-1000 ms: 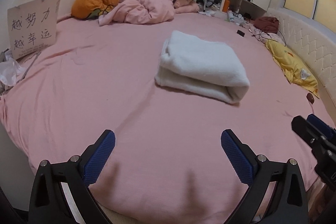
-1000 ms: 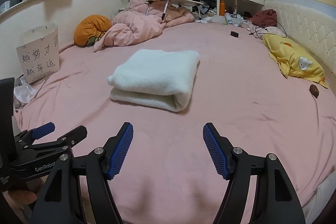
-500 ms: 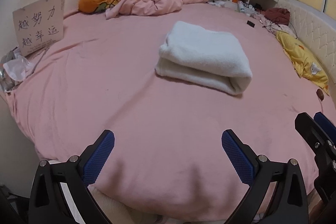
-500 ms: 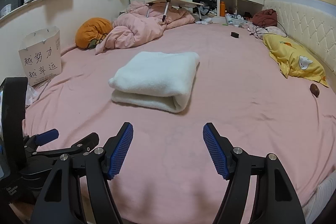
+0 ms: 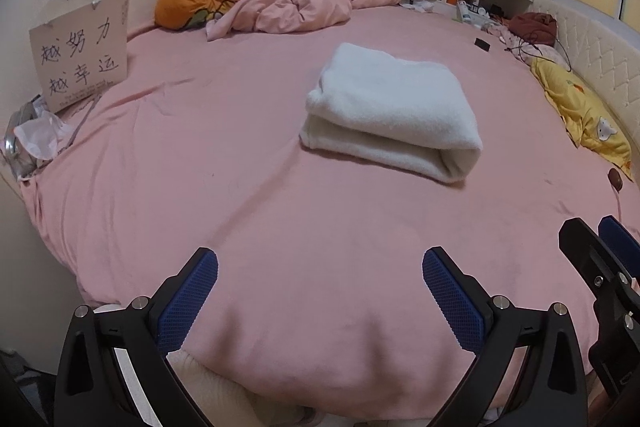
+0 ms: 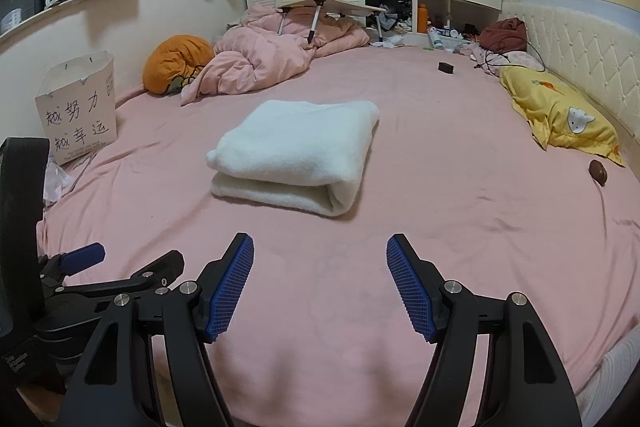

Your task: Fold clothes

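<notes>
Right wrist view: white fleece garment [image 6: 294,155] lies folded into a thick rectangle on the pink bed sheet [image 6: 460,227], ahead of the right gripper [image 6: 320,283] and slightly to its left, well apart from it, so the fold looks done with nothing visibly left. Both claws are released and empty, the left gripper [image 5: 320,297] spread wide over bare sheet at the bed's near edge, garment ahead and slightly right. Only container is the paper bag [image 6: 78,107] far to the left; contents hidden.
</notes>
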Motion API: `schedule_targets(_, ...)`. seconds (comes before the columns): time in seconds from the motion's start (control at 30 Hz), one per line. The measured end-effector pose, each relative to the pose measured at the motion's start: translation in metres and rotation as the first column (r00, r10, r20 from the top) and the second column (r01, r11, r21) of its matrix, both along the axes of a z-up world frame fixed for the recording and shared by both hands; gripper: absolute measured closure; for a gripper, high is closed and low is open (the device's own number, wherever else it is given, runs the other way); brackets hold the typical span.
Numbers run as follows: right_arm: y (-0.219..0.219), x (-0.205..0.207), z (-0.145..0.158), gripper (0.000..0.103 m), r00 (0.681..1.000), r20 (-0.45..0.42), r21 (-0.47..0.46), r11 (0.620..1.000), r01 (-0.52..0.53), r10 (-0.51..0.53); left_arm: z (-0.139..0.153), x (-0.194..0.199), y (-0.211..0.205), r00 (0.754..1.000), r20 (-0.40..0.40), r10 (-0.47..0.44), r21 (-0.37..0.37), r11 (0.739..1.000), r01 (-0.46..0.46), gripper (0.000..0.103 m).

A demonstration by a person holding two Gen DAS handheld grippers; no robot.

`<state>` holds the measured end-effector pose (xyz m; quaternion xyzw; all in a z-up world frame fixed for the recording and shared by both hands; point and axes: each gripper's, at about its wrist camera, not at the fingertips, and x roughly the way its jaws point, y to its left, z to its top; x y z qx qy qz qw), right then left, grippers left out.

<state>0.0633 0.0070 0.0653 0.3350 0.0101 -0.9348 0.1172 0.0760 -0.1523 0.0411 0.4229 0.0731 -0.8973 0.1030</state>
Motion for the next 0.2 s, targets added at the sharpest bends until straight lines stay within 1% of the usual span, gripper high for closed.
schedule_targets(0.1,0.0016,0.0004,0.0010,0.034,1.000,-0.005,0.001,1.000,-0.002,0.002,0.0004,0.0012,0.0007,1.000,0.001,0.006,0.005,1.000,-0.006,0.001)
schedule_targets(0.2,0.0025,0.0009,0.0011,0.034,1.000,-0.004,-0.002,1.000,-0.001,0.001,0.0020,0.0039,-0.0004,1.000,-0.023,0.012,0.025,1.000,-0.012,0.000)
